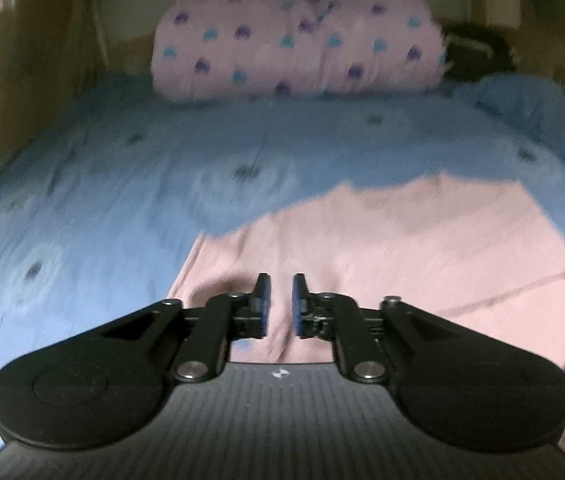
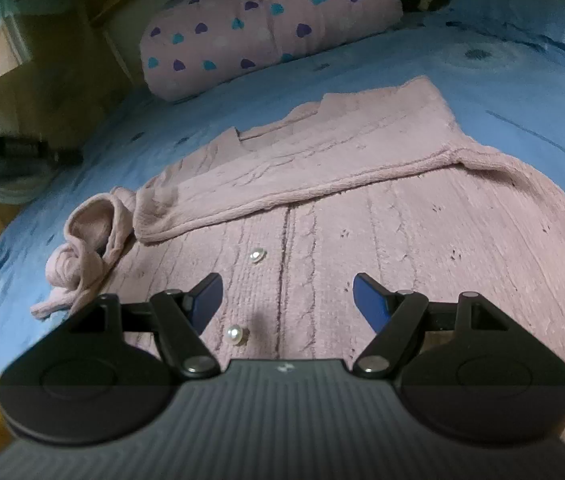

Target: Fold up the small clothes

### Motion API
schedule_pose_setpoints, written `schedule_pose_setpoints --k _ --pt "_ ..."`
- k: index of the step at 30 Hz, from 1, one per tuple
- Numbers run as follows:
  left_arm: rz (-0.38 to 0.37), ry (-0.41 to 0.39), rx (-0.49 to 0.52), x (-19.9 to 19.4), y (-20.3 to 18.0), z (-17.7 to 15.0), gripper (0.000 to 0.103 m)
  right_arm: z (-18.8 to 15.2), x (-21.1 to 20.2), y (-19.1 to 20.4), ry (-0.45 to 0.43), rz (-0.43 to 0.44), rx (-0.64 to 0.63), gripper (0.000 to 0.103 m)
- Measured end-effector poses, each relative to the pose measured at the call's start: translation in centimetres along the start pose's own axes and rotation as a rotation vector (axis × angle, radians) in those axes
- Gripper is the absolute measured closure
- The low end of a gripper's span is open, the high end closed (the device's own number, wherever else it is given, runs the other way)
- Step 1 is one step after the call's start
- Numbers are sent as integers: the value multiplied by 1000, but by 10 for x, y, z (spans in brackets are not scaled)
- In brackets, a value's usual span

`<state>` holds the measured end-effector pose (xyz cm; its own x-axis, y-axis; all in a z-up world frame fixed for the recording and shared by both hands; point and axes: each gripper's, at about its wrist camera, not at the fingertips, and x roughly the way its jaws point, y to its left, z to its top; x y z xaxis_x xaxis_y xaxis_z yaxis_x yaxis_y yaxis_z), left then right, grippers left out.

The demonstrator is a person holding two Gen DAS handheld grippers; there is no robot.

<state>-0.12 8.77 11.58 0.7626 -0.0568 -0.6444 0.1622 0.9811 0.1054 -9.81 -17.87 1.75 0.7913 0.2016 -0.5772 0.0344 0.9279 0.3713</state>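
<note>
A pink knitted cardigan [image 2: 362, 216] is spread flat on the blue bedspread [image 2: 462, 80], its buttoned front facing up, with two pearl buttons [image 2: 234, 335] seen down the placket. One sleeve [image 2: 302, 160] is laid diagonally across the chest, from the far right shoulder toward the near left; at the left edge the cuff end [image 2: 82, 248] lies bunched and twisted on the bedspread. The step in hand is judged to be the sleeve fold: one sleeve has been brought in, while its cuff is not yet flattened.

The right gripper [image 2: 287, 296] hangs over the lower front of the cardigan with its jaws spread wide and nothing between them. The left gripper [image 1: 281, 300] is seen over the pink fabric with only a narrow gap between its pads; no cloth is pinched, though the view is blurred.

The next move is judged to call for the bunched cuff to be smoothed or tucked, then for the other side to be folded inward, each needing a clean pinch on an edge.

Farther off, a heart-patterned pink pillow [image 2: 266, 20] lies at the head of the bed.
</note>
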Motion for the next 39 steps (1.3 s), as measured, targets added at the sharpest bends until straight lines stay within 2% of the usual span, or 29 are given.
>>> schedule_pose_setpoints --k 2,4,7,10,11,16,19,21,26,28,30,31,32,34,37,39 --pt "34 40 -25 4 16 -14 36 -1 1 3 -1 -7 -16 28" --pt "75 54 -52 6 29 -25 27 -2 1 5 -3 -7 -30 28" --pt "72 100 -111 10 45 -39 27 -4 2 8 -2 -5 -43 28" --pt "-18 166 -191 21 55 -52 27 -5 3 9 6 -3 -46 28" --pt "-27 179 -211 26 56 -56 27 -6 4 9 9 -4 -46 28" --pt "6 124 -272 41 56 -62 26 -8 4 9 12 -12 -47 28" --pt "91 171 -325 56 60 -59 26 -9 3 7 11 -21 -51 28" --pt "80 174 -385 54 65 -63 26 -9 4 5 10 -30 -49 29" --pt "84 188 -383 61 63 -64 24 -12 6 -1 2 -35 -55 29" --pt "100 179 -360 64 58 -64 26 -14 9 0 -8 -36 -64 29" --pt "105 152 -319 62 52 -64 51 -16 10 2 -16 -39 -88 28" --pt "98 138 -308 60 50 -63 69 -17 9 2 -20 -39 -97 28" --pt "102 131 -302 57 50 -62 73 -18 9 2 -23 -35 -104 29" --pt "149 109 -274 51 48 -58 75 -18 7 -2 -29 -23 -104 30" --pt "265 48 -173 36 45 -47 76 -17 6 -8 -34 4 -83 31" --pt "294 1 -142 22 46 -34 76 -16 6 -11 -31 22 -76 31"
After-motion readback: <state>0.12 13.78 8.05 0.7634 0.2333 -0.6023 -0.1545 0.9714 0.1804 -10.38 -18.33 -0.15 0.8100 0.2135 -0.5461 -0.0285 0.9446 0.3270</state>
